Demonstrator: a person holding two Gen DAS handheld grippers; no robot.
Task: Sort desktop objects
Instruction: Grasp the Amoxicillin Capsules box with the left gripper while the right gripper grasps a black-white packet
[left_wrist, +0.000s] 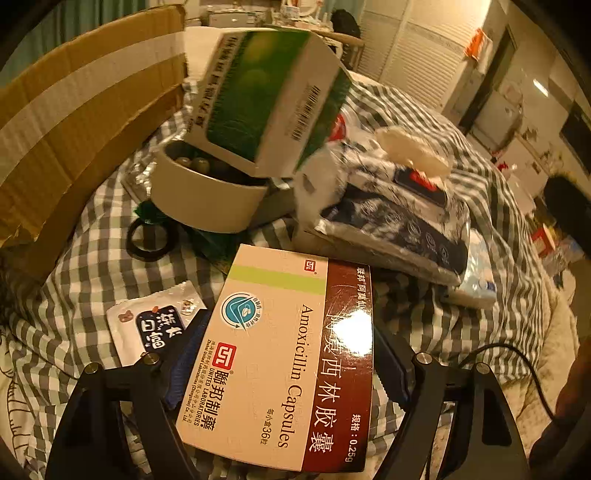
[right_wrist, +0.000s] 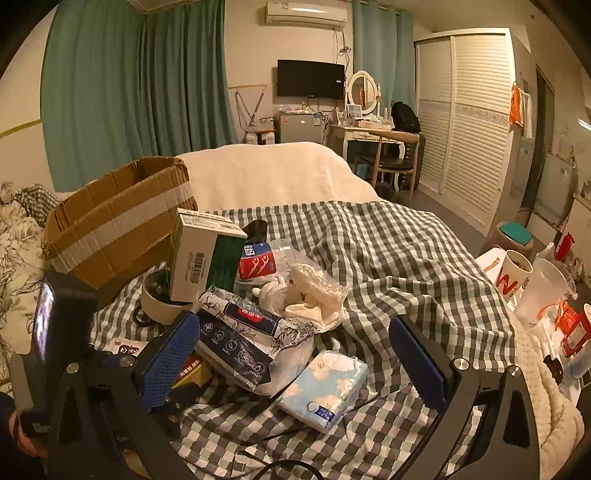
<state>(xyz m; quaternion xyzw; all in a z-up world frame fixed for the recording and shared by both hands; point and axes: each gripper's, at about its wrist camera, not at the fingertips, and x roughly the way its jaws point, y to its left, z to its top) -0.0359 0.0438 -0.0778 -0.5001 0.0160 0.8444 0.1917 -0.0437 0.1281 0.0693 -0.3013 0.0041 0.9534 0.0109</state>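
While its long axis runs forward along the fingers, the Amoxicillin box (left_wrist: 280, 358) sits clamped between the left tool (left_wrist: 291, 354)'s blue pads above the checked bedspread (left_wrist: 85, 243). Ahead, a round beige bowl (left_wrist: 199, 195) holds small dark balls, with a green-and-white box (left_wrist: 266, 96) leaning tilted on its rim. The right tool (right_wrist: 295, 365) hovers wide apart over a floral tissue pack (right_wrist: 325, 391).
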